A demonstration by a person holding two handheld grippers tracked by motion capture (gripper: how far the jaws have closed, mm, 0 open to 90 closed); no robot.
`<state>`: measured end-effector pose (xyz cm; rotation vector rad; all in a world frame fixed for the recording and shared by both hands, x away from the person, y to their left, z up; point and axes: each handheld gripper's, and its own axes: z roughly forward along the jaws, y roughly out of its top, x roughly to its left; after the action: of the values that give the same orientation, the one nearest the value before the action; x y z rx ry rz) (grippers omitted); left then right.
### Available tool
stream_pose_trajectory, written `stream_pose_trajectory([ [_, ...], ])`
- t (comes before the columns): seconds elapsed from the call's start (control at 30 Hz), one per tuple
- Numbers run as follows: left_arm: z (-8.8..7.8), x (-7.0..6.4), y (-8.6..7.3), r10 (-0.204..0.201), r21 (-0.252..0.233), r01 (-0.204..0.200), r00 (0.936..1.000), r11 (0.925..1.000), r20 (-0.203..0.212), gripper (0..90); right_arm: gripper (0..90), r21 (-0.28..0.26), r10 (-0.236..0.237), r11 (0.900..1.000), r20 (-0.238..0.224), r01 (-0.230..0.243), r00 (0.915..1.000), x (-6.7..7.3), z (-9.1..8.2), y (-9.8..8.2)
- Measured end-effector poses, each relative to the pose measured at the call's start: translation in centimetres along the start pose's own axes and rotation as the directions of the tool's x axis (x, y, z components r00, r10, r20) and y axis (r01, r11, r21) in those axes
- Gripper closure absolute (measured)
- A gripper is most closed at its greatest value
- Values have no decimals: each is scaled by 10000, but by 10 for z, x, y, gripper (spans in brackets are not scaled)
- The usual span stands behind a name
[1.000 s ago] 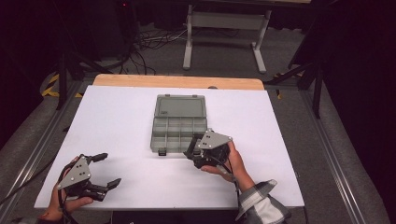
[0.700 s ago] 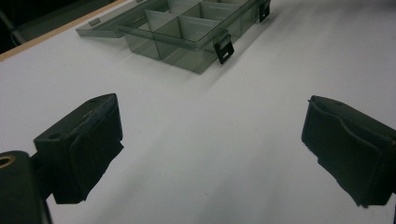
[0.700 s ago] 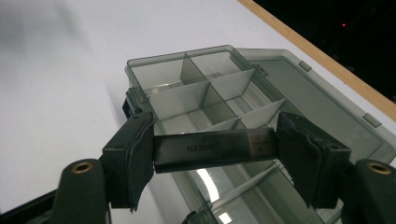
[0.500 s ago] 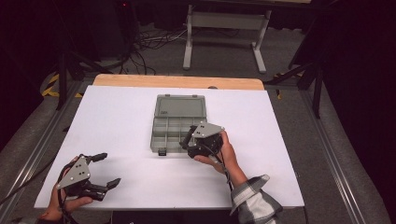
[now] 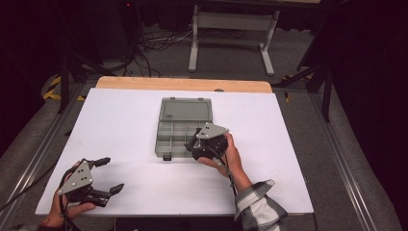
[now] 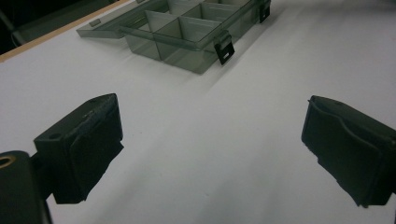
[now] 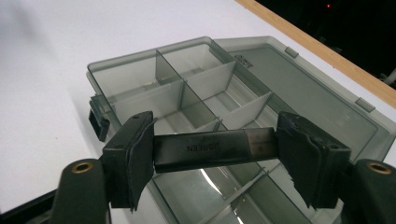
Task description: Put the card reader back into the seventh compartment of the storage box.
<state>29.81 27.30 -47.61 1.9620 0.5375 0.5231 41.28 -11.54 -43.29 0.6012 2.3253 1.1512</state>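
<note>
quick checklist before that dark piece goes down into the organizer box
1. Grip: right gripper shut on the dark bar, held end to end: ok.
2. Organizer box lid open flat: ok.
3. Bar above the compartments: ok.
4. Compartments free of contents: those visible look empty; the one under the bar, cannot tell.
5. Left gripper open, resting away from the box: ok.
6. Bar fits a compartment: cannot tell.
</note>
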Motion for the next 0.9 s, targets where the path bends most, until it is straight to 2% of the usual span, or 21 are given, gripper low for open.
stream_pose_trajectory([
  [0.33,0,0,0,31,27,-31,10000,10000,17,61,307,236,286,9993,-51,-285,9996,1,8,-4],
  [0.9,1,0,-1,47,80,-48,10000,10000,55,61,307,497,478,9977,-148,-470,9987,1,13,-9],
])
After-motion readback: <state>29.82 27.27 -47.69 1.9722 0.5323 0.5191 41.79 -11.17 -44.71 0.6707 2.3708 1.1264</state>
